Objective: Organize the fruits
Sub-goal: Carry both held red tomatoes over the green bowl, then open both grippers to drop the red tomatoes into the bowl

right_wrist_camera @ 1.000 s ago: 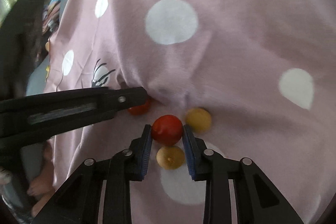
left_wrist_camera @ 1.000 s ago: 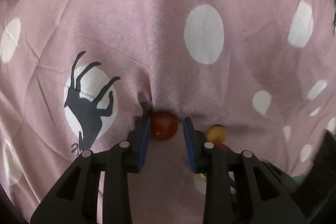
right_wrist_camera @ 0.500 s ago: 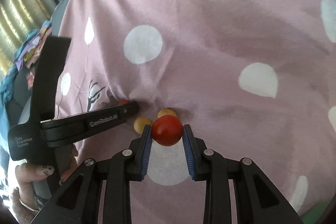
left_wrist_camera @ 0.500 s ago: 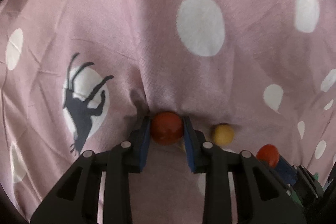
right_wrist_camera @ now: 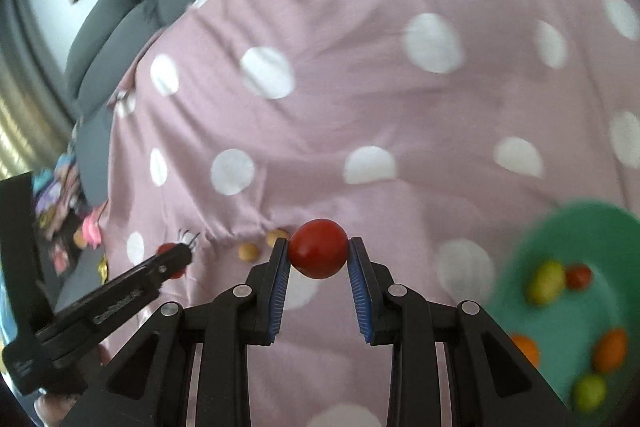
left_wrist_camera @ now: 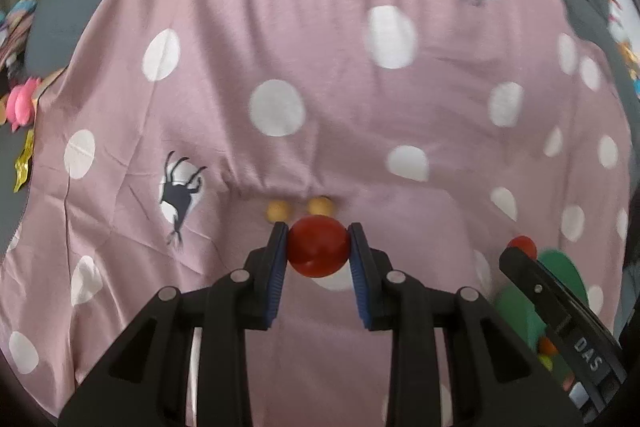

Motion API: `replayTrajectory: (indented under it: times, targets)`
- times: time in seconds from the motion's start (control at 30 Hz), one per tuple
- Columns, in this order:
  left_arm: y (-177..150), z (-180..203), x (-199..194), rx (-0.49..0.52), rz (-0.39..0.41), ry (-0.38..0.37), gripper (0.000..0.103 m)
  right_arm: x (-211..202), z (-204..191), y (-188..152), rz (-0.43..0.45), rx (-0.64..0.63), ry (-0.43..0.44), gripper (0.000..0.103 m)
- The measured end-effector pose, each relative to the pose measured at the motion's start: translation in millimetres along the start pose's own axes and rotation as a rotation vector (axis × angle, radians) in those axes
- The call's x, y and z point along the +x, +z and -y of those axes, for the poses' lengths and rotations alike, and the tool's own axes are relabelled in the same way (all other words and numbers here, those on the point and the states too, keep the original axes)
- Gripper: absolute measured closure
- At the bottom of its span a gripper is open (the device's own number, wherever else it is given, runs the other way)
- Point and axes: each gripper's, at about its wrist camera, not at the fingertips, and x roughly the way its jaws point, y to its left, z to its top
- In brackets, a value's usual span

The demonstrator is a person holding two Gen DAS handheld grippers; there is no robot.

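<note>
Left gripper (left_wrist_camera: pixel 318 251) clamps a dark red tomato (left_wrist_camera: pixel 318 251) between its blue pads (left_wrist_camera: pixel 277 275), lifted clear of the pink dotted cloth (left_wrist_camera: pixel 360 115). Right gripper (right_wrist_camera: pixel 319 249) clamps a brighter red tomato (right_wrist_camera: pixel 319 249) the same way, pads (right_wrist_camera: pixel 280 287) pressing both sides, also off the cloth.

Two small yellow fruits (left_wrist_camera: pixel 279 210) lie side by side on the cloth in a crease, just beyond the left gripper's tips; the same pair shows in the right view (right_wrist_camera: pixel 248 251), left of the held tomato. A horse print (left_wrist_camera: pixel 178 195) sits on a white dot left of them.

Green plate (right_wrist_camera: pixel 560 251) on the cloth at lower right of the right view, blurred. It holds several small fruits: yellow-green ones (right_wrist_camera: pixel 546 281), a red one (right_wrist_camera: pixel 579 275), orange ones (right_wrist_camera: pixel 609 349). The left view catches a piece of the plate (left_wrist_camera: pixel 560 267) at lower right, partly behind the right gripper's black body, which crosses in front with its tomato at the tip.

In the right view the left gripper reaches in from lower left, its tomato peeking past the finger. Grey sofa cushions (right_wrist_camera: pixel 120 7) behind the cloth; colourful clutter (left_wrist_camera: pixel 20 107) at far left, too blurred to name.
</note>
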Motion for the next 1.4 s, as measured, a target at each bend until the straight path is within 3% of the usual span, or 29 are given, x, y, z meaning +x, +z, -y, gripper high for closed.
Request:
replayTrajectory:
  times: [0.17,0.43,0.8,1.07,1.13,1.17,1.2,1.23,1.27,1.4]
  targets:
    - [-10,34,-9,0.081,0.018,-0.064,0.073,-32,25,-13,0.063,0.078,-0.048,0.072]
    - [-31,86,-14,0.19,0.003,-0.204,0.073,-79,64,-18,0.18,0.158,-0.212,0.072]
    - [-64,161,0,0.345,-0.068,-0.325,0.073,-115,134,-37,0.201,0.316,-0.384,0.072]
    - [-81,189,9,0.399,-0.113,-0.37,0.073,-119,154,-46,0.165,0.343,-0.457,0.072]
    - [-82,191,9,0.4,-0.112,-0.375,0.069,-118,155,-46,0.154,0.342,-0.462,0.071]
    - [-83,191,8,0.404,-0.107,-0.376,0.062,-118,155,-46,0.149,0.34,-0.468,0.07]
    - [-82,190,6,0.407,-0.098,-0.374,0.051,-119,155,-45,0.148,0.338,-0.471,0.064]
    - [-81,188,4,0.403,-0.088,-0.371,0.046,-119,154,-45,0.147,0.338,-0.475,0.053]
    - [-79,185,2,0.393,-0.074,-0.37,0.04,-119,153,-45,0.143,0.337,-0.481,0.049]
    - [-67,170,-4,0.357,-0.041,-0.345,0.039,-118,151,-44,0.154,0.332,-0.463,0.048]
